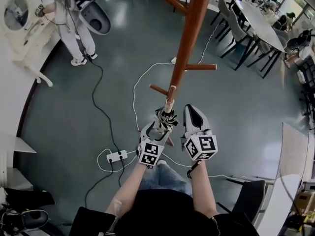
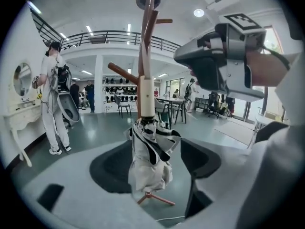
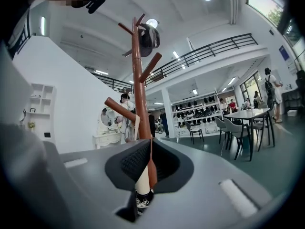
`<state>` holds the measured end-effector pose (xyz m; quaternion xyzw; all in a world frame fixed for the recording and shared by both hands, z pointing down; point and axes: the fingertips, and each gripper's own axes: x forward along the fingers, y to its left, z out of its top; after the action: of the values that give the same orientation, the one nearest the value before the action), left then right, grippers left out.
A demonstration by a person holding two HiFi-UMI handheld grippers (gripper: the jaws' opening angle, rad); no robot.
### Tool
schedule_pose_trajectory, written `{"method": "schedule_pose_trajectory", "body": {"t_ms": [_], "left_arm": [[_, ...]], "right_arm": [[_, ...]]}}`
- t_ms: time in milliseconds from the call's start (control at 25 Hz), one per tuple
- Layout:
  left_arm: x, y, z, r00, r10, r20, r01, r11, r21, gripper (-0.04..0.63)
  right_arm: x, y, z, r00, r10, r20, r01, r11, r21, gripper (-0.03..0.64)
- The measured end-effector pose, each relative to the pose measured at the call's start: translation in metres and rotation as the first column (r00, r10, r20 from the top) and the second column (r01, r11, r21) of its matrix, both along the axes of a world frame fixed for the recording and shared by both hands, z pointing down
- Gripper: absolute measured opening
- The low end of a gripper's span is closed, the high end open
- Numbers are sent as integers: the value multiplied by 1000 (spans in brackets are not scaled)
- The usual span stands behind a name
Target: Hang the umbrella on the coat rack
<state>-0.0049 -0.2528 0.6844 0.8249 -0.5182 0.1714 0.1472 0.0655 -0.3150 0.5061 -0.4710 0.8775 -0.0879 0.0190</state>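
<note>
Left tongs (image 2: 157, 171) apart around the furled black-and-white umbrella (image 2: 150, 156), right tongs (image 3: 145, 168) together beside it, at the coat rack (image 3: 138, 80).

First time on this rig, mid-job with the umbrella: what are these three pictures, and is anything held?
There is no robot arm: a person holds a two-jaw gripper in each hand. The head view looks steeply down from the person's head at the left gripper, the right gripper and the floor. The other two cameras ride on the grippers and look along their jaws. The wooden rack rises from the floor, where a power strip lies. The folded umbrella stands upright between the left gripper's wide-apart jaws; floor shows between it and one pad, so it is not clamped. Its handle reaches up to where a peg meets the rack, so it probably hangs there. The right gripper's jaws are nearly together, on nothing.
</note>
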Motion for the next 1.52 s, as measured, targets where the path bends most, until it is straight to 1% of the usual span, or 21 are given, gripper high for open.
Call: {"method": "schedule_pose_trajectory", "body": {"t_ms": [160, 320, 400, 560, 680, 840, 1040, 1120, 1160, 1280, 1440, 1520], "left_arm": [[-8, -3, -63, 1000, -14, 0, 14, 993, 120, 298], [-23, 2, -138, 998, -56, -9, 56, 969, 241, 237], [-28, 1, -172, 997, -77, -20, 79, 955, 287, 210], [-36, -1, -228, 993, -102, -63, 117, 932, 343, 157], [-39, -4, -262, 992, -110, -66, 127, 912, 389, 123], [-41, -8, -296, 990, -122, -76, 143, 888, 438, 86], [-34, -16, -334, 991, -108, -78, 133, 855, 502, 53], [-32, -16, -344, 990, -114, -82, 140, 846, 514, 26], [-32, -17, -346, 989, -120, -81, 145, 845, 515, 9], [-30, -18, -342, 988, -132, -77, 153, 852, 501, 6], [-29, -13, -323, 987, -136, -81, 158, 875, 457, 6], [-31, -11, -317, 987, -137, -81, 159, 883, 441, 5]], "right_arm": [[4, 0, -12, 1000, 7, -7, -7, 1000, -1, 26], [12, 7, -30, 1000, 27, -8, -27, 1000, 2, 26], [17, 8, -42, 999, 41, -3, -41, 999, 12, 26], [22, 14, -61, 998, 58, 7, -58, 998, 27, 26], [23, 21, -73, 998, 67, 19, -67, 997, 42, 25], [21, 32, -86, 997, 71, 18, -72, 995, 70, 21], [21, 38, -102, 997, 78, 20, -79, 991, 105, 14], [23, 40, -109, 996, 84, 24, -86, 989, 119, 14], [23, 40, -112, 996, 88, 25, -90, 988, 125, 14], [25, 40, -116, 995, 98, 20, -100, 986, 136, 14], [27, 43, -122, 994, 109, 13, -110, 981, 161, 14], [26, 44, -127, 994, 112, 8, -111, 977, 180, 14]]}}
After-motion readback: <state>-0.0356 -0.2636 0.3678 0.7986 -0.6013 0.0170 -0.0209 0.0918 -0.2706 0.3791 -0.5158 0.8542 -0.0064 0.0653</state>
